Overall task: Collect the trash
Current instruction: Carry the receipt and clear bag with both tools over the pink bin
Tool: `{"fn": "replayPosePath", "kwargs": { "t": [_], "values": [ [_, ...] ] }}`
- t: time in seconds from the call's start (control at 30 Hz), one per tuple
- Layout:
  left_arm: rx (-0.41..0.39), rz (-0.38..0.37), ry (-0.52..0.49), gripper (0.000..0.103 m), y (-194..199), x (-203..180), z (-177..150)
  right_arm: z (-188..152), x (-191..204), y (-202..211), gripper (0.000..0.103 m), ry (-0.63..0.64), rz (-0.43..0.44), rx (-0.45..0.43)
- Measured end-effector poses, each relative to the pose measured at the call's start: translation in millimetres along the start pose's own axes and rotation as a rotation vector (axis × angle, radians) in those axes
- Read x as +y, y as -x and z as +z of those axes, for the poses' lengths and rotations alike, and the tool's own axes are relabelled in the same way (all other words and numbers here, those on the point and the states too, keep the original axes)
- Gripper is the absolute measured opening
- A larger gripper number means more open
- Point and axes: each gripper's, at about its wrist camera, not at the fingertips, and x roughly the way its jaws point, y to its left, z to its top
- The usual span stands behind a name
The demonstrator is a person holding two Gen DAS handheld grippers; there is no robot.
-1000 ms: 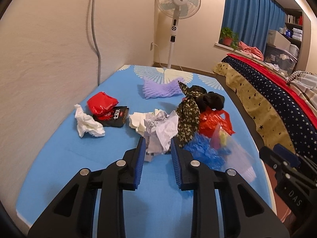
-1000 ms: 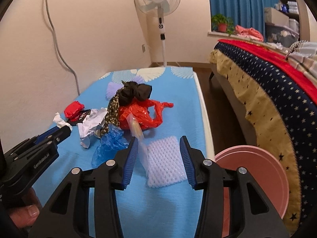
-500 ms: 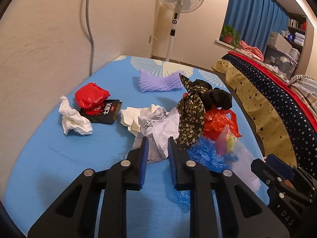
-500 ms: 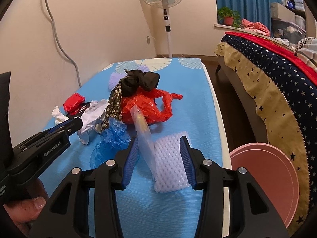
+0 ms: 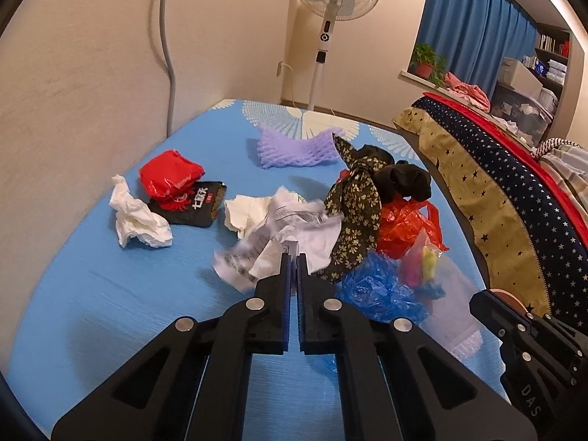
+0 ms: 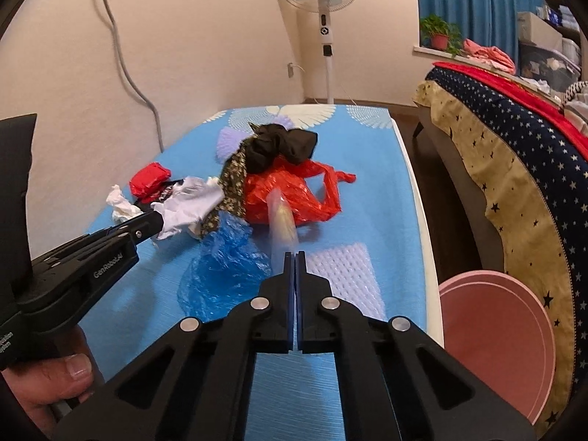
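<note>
Two grips have just closed. Left wrist view: the left gripper (image 5: 293, 259) has its jaws clamped on the crumpled paper (image 5: 290, 235), which lies on the blue mattress (image 5: 110, 294); lifting comes next, I judge. How deep the paper sits between them is hidden.

Right wrist view: the right gripper (image 6: 294, 257) pinches a clear bag (image 6: 281, 220), blurred, rising ahead of the jaws. The pink bin (image 6: 496, 330) sits right of them, partly cut off.

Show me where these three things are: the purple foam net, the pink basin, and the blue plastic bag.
purple foam net (image 5: 294, 149): left wrist view, middle of its mesh.
pink basin (image 6: 503, 334): right wrist view, its inner bottom.
blue plastic bag (image 6: 224, 268): right wrist view, its crumpled middle.
</note>
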Motion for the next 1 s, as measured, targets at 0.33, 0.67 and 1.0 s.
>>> {"fn": "replayPosePath", "kwargs": {
  "t": [0.33, 0.67, 1.0],
  "values": [
    [-0.048, 0.013, -0.004, 0.002, 23, -1, 7, 11, 6, 27, 0.000, 0.016, 0.024, -0.077],
    [-0.078, -0.010, 0.003, 0.002, 52, -3, 9, 19, 4, 60, 0.000, 0.006, -0.008, -0.149],
    [-0.097, -0.045, -0.022, 0.002, 79, -13, 5, 16, -17, 109, 0.000, -0.032, -0.072, -0.207]
  ]
}}
